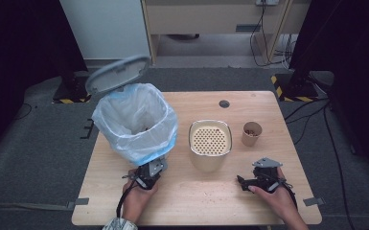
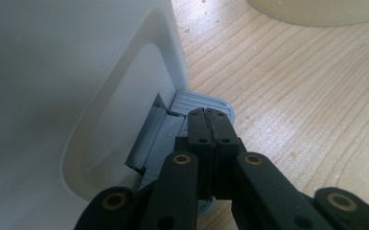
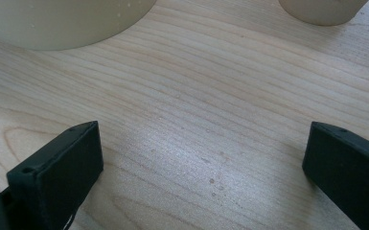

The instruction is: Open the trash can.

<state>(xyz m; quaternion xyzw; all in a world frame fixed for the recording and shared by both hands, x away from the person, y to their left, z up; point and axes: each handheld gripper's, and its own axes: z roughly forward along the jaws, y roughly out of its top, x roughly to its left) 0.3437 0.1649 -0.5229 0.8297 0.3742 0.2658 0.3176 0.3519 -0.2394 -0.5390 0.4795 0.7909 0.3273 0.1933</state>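
A white pedal bin [image 1: 136,122] lined with a clear plastic bag stands at the table's left, its grey lid [image 1: 117,74] tipped up and back. My left gripper [image 1: 149,173] is at the bin's foot. In the left gripper view its jaws are shut, and the left gripper [image 2: 210,114] rests its tips on the grey ribbed pedal [image 2: 199,101] beside the bin's white wall [image 2: 52,96]. Nothing is between them. My right gripper [image 1: 243,182] lies low over the wood at the front right. The right gripper [image 3: 201,158] stands open over bare table.
A cream container [image 1: 210,143] with a perforated insert sits mid-table, and a small paper cup [image 1: 251,133] holding bits stands to its right. In the right gripper view the container's base [image 3: 62,24] and the cup [image 3: 323,9] lie ahead. Crumbs dot the wooden table [image 1: 196,196].
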